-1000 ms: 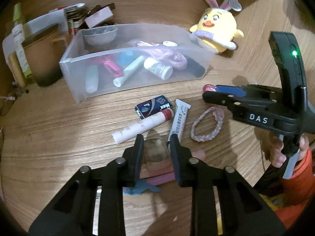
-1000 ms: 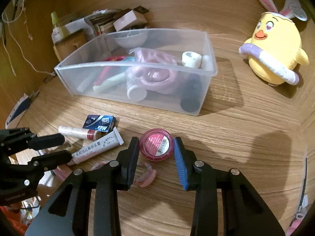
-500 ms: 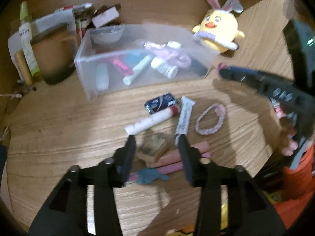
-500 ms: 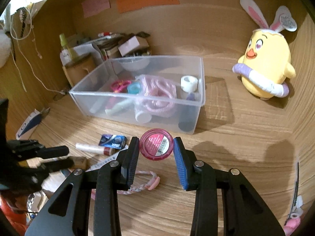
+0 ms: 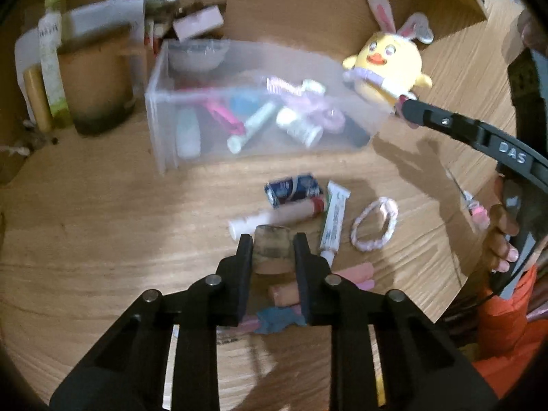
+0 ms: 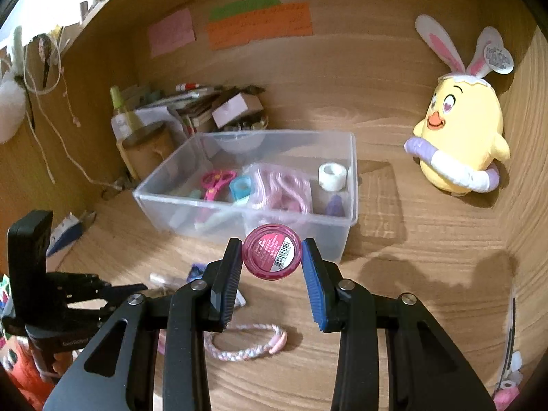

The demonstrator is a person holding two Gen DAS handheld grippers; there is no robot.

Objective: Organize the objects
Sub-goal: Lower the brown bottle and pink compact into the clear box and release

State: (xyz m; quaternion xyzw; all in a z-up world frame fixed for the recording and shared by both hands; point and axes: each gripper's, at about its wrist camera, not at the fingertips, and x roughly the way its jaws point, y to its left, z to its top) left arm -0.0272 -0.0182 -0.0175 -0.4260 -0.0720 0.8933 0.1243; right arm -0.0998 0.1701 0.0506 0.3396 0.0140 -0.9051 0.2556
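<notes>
The right gripper (image 6: 272,262) pinches a pink jar (image 6: 272,256) at frame centre, in front of the clear bin (image 6: 349,205). The left gripper (image 5: 273,257) clamps a brown block (image 5: 273,247) at centre, above the scattered tubes (image 5: 334,219).

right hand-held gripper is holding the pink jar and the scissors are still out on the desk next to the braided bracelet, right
Not quite. The right hand-held gripper does hold the pink jar, but the right wrist view shows the pink scissors inside the clear bin. The braided bracelet lies on the desk.
</notes>
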